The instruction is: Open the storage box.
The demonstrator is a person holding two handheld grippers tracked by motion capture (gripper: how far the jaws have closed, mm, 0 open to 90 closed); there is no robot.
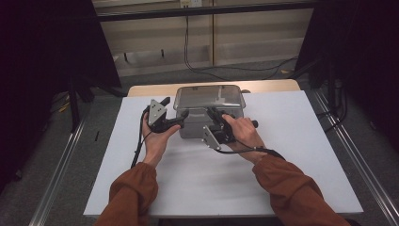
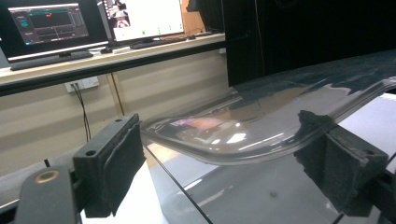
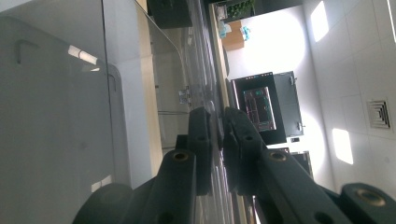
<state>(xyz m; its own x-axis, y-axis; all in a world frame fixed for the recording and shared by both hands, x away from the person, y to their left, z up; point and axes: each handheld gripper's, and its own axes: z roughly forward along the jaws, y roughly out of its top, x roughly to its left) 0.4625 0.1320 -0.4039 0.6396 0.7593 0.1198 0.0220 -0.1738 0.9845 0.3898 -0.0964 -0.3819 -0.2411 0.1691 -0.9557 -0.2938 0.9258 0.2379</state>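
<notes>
Clear plastic box (image 1: 210,109) sits at the far middle of the white table (image 1: 282,155), lid on. Left gripper (image 1: 182,115) at its front-left corner, jaws wide either side of the lid rim (image 2: 243,149), pads not pressing. Right gripper (image 1: 210,112) at the front edge, jaws pinched tight on the lid's thin lip (image 3: 215,126). Both hands low, close tog.

White sheet (image 1: 291,155) covers the bench (image 1: 155,89); black cables (image 1: 197,66) trail over the far floor; monitors (image 2: 49,25) glow beyond.
</notes>
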